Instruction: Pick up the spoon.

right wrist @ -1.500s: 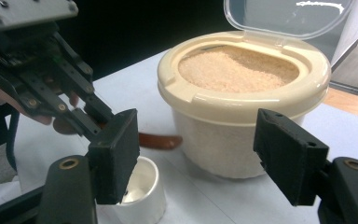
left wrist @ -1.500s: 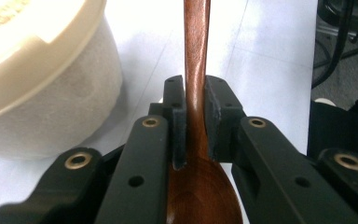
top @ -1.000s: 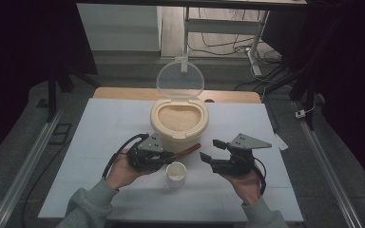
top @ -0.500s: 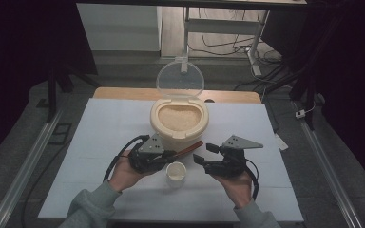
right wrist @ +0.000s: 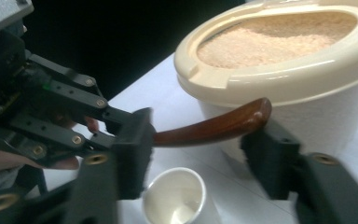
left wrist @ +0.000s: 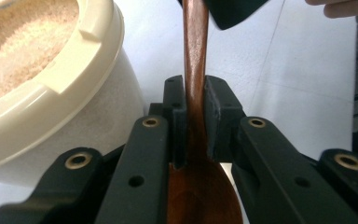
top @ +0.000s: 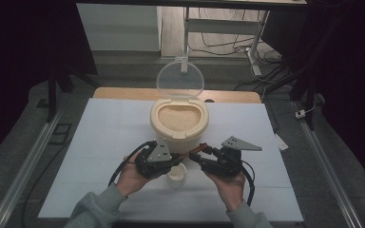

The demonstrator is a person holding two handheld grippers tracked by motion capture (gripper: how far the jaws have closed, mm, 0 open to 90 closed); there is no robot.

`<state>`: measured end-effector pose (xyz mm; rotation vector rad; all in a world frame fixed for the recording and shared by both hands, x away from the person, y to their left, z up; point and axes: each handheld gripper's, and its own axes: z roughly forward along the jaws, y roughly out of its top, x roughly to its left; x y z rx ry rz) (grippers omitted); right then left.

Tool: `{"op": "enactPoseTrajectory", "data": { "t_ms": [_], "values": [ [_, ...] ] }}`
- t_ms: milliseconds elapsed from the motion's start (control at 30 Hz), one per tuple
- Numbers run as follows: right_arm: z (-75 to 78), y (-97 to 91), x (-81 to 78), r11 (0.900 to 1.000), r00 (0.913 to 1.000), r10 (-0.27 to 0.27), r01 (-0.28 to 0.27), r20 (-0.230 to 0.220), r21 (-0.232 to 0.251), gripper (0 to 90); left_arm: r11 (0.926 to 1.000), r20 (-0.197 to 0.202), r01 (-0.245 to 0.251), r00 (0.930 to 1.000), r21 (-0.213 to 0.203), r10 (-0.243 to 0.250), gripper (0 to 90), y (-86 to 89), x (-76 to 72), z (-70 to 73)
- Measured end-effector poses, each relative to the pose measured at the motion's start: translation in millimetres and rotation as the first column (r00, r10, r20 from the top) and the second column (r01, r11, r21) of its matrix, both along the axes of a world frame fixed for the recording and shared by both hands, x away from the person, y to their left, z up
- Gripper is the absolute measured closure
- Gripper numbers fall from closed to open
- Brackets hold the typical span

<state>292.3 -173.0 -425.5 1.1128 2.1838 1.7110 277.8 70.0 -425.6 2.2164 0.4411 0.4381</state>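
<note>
My left gripper (top: 175, 160) is shut on a dark wooden spoon (top: 190, 153). In the left gripper view its jaws clamp the spoon (left wrist: 195, 70) at the neck, with the bowl toward the camera. The handle points away to my right gripper (top: 198, 156), which is open. In the right gripper view the handle end (right wrist: 254, 114) lies between the two spread jaws, and I cannot tell if it touches them. A small white paper cup (top: 177, 173) stands on the table just below the spoon. It looks empty in the right gripper view (right wrist: 175, 200).
A cream tub (top: 178, 137) full of pale rice (top: 178, 118) stands just behind the grippers, its clear lid (top: 179, 80) tipped up at the back. The tub wall (left wrist: 51, 93) is close to the left jaw. White table cover (top: 100, 137) spreads to both sides.
My right gripper has moved left toward the left gripper, and its open jaws now flank the spoon handle's end. The left gripper has held still with the spoon.
</note>
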Motion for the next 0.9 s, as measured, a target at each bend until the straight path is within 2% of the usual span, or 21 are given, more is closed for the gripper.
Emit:
{"op": "enactPoseTrajectory", "data": {
  "t_ms": [133,300,467,600,700,767,867,900],
  "values": [
    [-0.2,1.7,-2.0,0.9998,0.9998,-0.009,0.008,0.016,0.017,58.5,0.9991,0.039,-0.006,0.9992,0.041,0.004,78.8,-5.8,-5.2,-0.3],
    [2.5,2.3,-3.7,0.9983,0.9994,-0.010,0.008,0.034,0.058,66.7,0.9990,0.050,-0.011,0.9987,0.043,0.009,78.9,-5.5,-5.7,0.3],
    [4.6,3.7,-5.2,0.9920,0.9983,0.032,-0.037,0.048,0.120,76.5,0.9984,0.065,-0.021,0.9978,0.053,0.018,79.0,-5.4,-6.1,-0.1],
    [6.4,4.3,-7.6,0.9836,0.9955,0.072,-0.081,0.061,0.161,82.5,0.9991,0.070,-0.018,0.9975,0.038,0.016,78.9,-3.6,-6.0,1.2],
    [7.6,5.1,-9.3,0.9820,0.9935,0.080,-0.092,0.081,0.165,83.0,0.9993,0.073,-0.018,0.9972,0.034,0.016,78.5,-3.2,-6.7,2.0],
    [8.0,4.1,-8.9,0.9793,0.9923,0.086,-0.101,0.089,0.176,83.2,0.9998,0.061,-0.018,0.9980,0.007,0.018,77.1,-1.3,-6.5,3.3],
    [9.0,0.8,-8.0,0.9760,0.9909,0.085,-0.104,0.105,0.191,83.4,0.9987,0.032,-0.028,0.9991,-0.042,0.029,64.7,2.9,-5.0,4.7],
    [9.3,-0.7,-7.0,0.9734,0.9900,0.090,-0.111,0.108,0.201,83.4,0.9987,0.032,-0.028,0.9991,-0.042,0.029,59.7,2.9,-5.0,4.7]
  ]
}}
